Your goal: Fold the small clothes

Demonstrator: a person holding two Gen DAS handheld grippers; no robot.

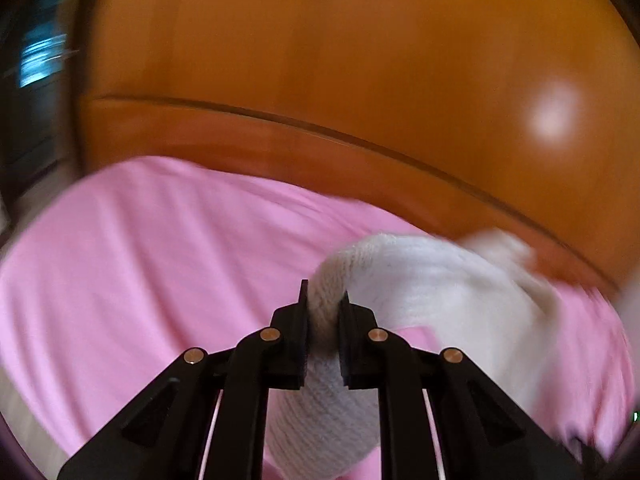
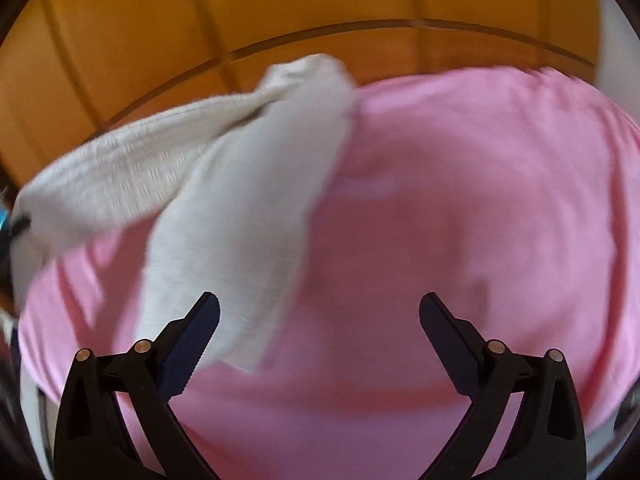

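Note:
A white knitted sock (image 1: 420, 280) lies on a pink garment (image 1: 160, 260) that is spread over a wooden surface. My left gripper (image 1: 324, 296) is shut on one end of the sock, and the ribbed fabric bulges between its pads. In the right wrist view the sock (image 2: 240, 208) runs away from me and doubles back at its far end, with the upper half stretched toward the left edge. My right gripper (image 2: 320, 312) hangs open over the pink garment (image 2: 460, 200) with nothing between its fingers. Its left finger (image 2: 196, 332) is beside the sock's near end.
Orange-brown wood (image 1: 320, 60) with a dark groove rises behind the pink garment, seen also as wood (image 2: 120, 40) in the right wrist view. A blurred dark area with a blue glint (image 1: 40, 60) is at the far left. Both views are motion-blurred.

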